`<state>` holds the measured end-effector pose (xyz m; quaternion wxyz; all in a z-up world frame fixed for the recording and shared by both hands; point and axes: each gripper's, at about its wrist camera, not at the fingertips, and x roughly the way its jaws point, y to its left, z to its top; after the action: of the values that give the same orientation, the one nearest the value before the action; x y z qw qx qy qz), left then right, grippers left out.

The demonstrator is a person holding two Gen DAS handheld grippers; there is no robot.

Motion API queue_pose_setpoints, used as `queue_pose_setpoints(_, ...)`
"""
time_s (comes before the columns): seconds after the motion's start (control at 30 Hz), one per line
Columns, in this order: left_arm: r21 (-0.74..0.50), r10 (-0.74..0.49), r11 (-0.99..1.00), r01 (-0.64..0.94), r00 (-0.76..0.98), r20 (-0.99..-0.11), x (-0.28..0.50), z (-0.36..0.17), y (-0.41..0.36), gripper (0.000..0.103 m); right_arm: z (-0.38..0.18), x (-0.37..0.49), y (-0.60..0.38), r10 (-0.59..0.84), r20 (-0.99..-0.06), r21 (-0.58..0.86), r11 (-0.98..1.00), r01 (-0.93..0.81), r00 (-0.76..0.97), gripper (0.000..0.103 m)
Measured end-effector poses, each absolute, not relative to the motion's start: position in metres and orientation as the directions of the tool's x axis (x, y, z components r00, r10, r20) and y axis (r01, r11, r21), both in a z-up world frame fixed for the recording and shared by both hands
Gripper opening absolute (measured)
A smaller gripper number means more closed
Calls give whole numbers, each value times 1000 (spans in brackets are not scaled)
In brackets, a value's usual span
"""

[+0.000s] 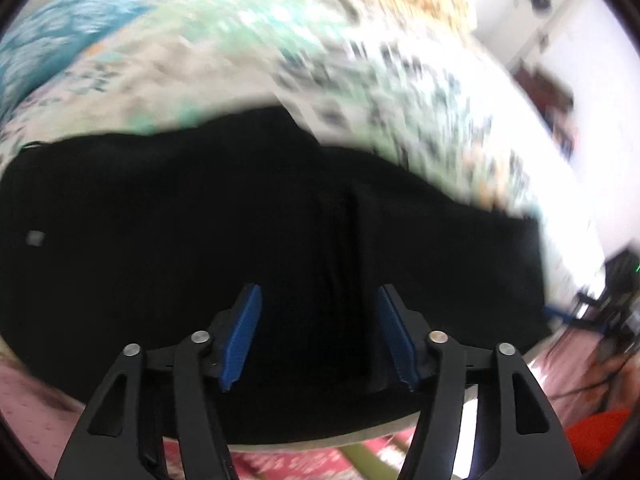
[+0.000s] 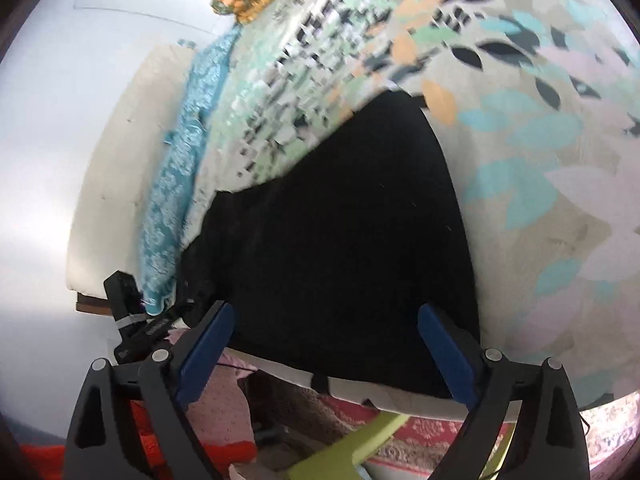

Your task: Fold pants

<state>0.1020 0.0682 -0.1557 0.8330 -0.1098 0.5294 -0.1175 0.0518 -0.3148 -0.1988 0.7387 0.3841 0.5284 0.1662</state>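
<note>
Both my left jaws (image 1: 320, 332) and right jaws (image 2: 326, 354) are wide open over the black pants (image 1: 240, 220), soft floppy stuff, so I'd probably pinch the hem edge at lower frame.

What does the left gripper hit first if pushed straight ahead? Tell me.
Most likely the black pants. The left gripper is open with nothing between its fingers, and the dark cloth fills the view ahead of them. Depth is unclear in the blur.

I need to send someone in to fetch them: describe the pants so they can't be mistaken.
Find the bed with the leaf-print sheet. On its near edge lie the pants, spread flat. They are plain black, the only dark, unpatterned cloth there, unlike the teal patterned fabric alongside.
</note>
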Motion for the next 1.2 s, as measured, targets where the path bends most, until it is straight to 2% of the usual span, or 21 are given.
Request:
queue_pose_setpoints(0.03, -324, -310, 945, 48, 446, -839, 105, -145, 86, 71, -198, 50, -315, 653, -646, 748, 644, 161, 395, 94)
queue_pose_setpoints(0.1, -330, -254, 942, -58, 521, -815, 115, -126, 133, 89, -196, 49, -316, 656, -631, 761, 629, 161, 414, 94)
queue_pose_setpoints(0.13, -329, -207, 935, -133, 548, -811, 120, -120, 161, 91, -196, 48, -317, 656, -626, 763, 627, 157, 422, 94)
queue_pose_setpoints(0.2, -330, -135, 898, -291, 532, -836, 131, -121, 219, 92, -194, 44, -325, 652, -623, 761, 632, 144, 431, 94)
queue_pose_setpoints(0.33, -290, -152, 809, -511, 295, -943, 154, -173, 308, 92, -195, 47, -321, 663, -613, 769, 625, 133, 431, 94)
queue_pose_setpoints(0.43, -275, -170, 799, -534, 237, -956, 158, -195, 329, 92, -196, 48, -314, 668, -618, 765, 632, 121, 415, 94)
queue_pose_setpoints(0.5, -292, -213, 789, -541, 204, -955, 163, -204, 329, 98, -197, 47, -311, 672, -620, 764, 634, 118, 404, 94)
queue_pose_setpoints(0.6, -272, -215, 808, -523, 168, -962, 175, -212, 322, 103, -198, 48, -309, 674, -625, 761, 639, 116, 394, 94)
queue_pose_setpoints(0.83, -238, -192, 827, -509, 141, -971, 182, -218, 317, 103, -197, 45, -312, 672, -617, 767, 631, 119, 410, 94)
queue_pose_setpoints(0.93, -244, -183, 820, -518, 168, -969, 179, -212, 317, 92, -197, 44, -316, 671, -612, 771, 624, 126, 419, 94)
queue_pose_setpoints(1.03, -232, -149, 840, -491, 203, -968, 176, -201, 312, 66, -197, 44, -319, 673, -607, 775, 619, 128, 423, 94)
queue_pose_setpoints(1.1, -216, -122, 855, -471, 223, -967, 173, -193, 308, 43, -197, 45, -319, 675, -604, 777, 617, 125, 423, 94)
queue_pose_setpoints(1.2, -218, -90, 855, -471, 278, -956, 165, -178, 305, 27, -198, 46, -317, 682, -599, 782, 612, 121, 421, 94)
